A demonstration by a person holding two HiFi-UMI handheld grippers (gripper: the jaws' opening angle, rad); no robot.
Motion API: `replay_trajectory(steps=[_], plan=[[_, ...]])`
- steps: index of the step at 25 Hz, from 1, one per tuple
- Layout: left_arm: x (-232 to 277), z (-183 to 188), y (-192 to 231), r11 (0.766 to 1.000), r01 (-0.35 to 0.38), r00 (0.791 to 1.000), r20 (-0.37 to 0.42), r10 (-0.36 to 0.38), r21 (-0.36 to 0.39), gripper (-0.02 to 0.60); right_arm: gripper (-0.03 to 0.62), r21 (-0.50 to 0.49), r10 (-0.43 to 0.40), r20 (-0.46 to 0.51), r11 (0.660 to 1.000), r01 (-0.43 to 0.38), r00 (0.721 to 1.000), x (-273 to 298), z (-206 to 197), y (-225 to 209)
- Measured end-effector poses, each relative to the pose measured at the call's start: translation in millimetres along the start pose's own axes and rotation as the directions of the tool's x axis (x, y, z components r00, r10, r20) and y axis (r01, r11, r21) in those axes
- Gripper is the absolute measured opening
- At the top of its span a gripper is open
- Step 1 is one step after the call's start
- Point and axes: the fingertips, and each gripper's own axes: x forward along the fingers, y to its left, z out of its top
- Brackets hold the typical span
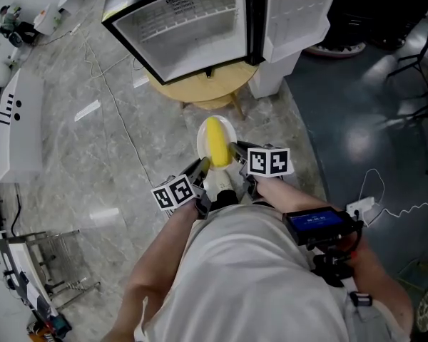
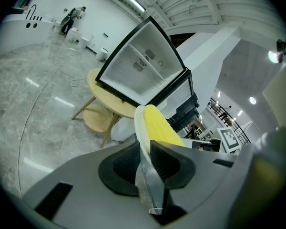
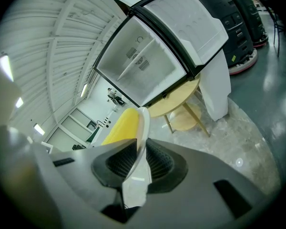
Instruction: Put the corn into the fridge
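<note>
left tool (image 2: 144,147) and right tool (image 3: 142,149) each clamped partway closed on opposite rims of the plate (image 1: 200,137). corn (image 1: 216,142) lies on it, well short of the open fridge (image 1: 189,30) on the bench (image 1: 200,91). advice: keep plate level, move both tools together, or the corn may roll.

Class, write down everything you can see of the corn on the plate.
The corn is a bare, bright yellow cob with fine lengthwise ridges. It lies flat along a small white plate, touching only that. The left gripper and right gripper each clamp the plate's rim from opposite sides, holding it in the air in front of the open fridge.
</note>
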Motion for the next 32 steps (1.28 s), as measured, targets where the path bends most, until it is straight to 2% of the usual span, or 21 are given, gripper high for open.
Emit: replay_trajectory(steps=[17,32], plan=[[46,91,31,0.999,0.046,0.998,-0.032,-0.045,0.023,0.071,0.060,0.012,-0.033,0.043,0.999,0.033,0.999,69,76,0],[57,135,56,0.998,0.062,0.998,-0.034,-0.061,0.027,0.071,0.060,0.001,-0.046,0.037,0.999,0.046,0.998,112,104,10]])
